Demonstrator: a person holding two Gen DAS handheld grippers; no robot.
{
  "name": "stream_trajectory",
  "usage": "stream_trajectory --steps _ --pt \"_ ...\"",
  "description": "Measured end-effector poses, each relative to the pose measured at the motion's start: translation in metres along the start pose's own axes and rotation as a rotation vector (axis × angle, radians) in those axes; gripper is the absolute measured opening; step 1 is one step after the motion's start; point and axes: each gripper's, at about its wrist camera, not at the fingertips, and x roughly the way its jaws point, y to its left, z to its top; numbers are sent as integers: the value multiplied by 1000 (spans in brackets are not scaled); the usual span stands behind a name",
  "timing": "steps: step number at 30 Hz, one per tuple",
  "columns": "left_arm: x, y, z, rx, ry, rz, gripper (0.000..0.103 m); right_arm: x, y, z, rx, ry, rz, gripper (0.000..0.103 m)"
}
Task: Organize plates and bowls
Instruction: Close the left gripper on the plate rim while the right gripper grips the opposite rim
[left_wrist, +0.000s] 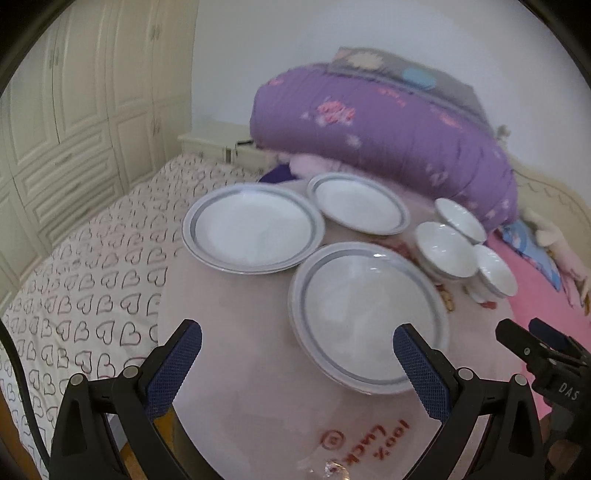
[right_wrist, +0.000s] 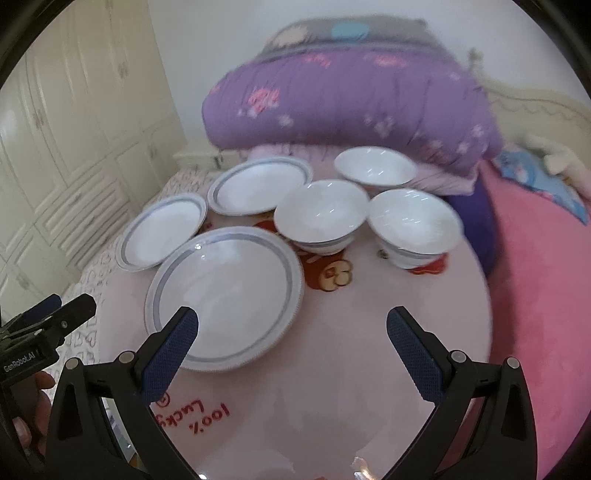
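Three white plates with a grey-blue ring lie on a round pink table (left_wrist: 258, 387): a near plate (left_wrist: 369, 317) (right_wrist: 225, 295), a left plate (left_wrist: 253, 229) (right_wrist: 162, 232) and a far plate (left_wrist: 358, 203) (right_wrist: 258, 184). Three white bowls stand apart to the right: a middle bowl (left_wrist: 445, 251) (right_wrist: 321, 216), a far bowl (left_wrist: 460, 218) (right_wrist: 375, 166) and a right bowl (left_wrist: 495, 273) (right_wrist: 413, 225). My left gripper (left_wrist: 297, 347) hovers open over the table's near edge, its right finger over the near plate. My right gripper (right_wrist: 291, 339) hovers open beside that plate, holding nothing.
The table (right_wrist: 332, 387) stands on or against a bed with a heart-print sheet (left_wrist: 85, 295). A folded purple quilt (left_wrist: 388, 122) lies behind the dishes, a pink blanket (right_wrist: 535, 277) to the right. Cream wardrobe doors (left_wrist: 74, 110) fill the left. A hand (right_wrist: 26, 406) holds the left gripper.
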Motion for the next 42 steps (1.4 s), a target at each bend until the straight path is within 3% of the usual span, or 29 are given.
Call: stream_trajectory --steps 9,15,18,20,25,26,30,31,32,36,42 --pt "99 9 59 -31 122 19 102 67 -6 15 3 140 20 103" --pt "166 20 86 -74 208 -20 98 94 -14 20 4 188 20 98" --pt "193 27 95 -102 246 -60 89 103 -17 23 12 202 29 91" --pt "207 30 100 -108 270 -87 78 109 -17 26 10 209 34 83" --pt "231 27 105 -104 284 -103 62 121 -17 31 14 224 48 69" --pt "236 27 107 -102 280 -103 54 123 -15 32 14 229 53 66" --pt "249 27 107 -115 294 -154 30 131 -10 30 11 249 75 38" --pt "249 30 104 -119 301 -183 19 133 -8 30 11 249 63 36" --pt "253 28 105 -112 302 -191 15 133 -8 29 12 245 51 36" --pt "266 26 105 -97 295 -162 16 131 -12 27 36 237 36 26" --pt "262 25 99 -102 289 -146 16 123 -6 17 38 244 45 25"
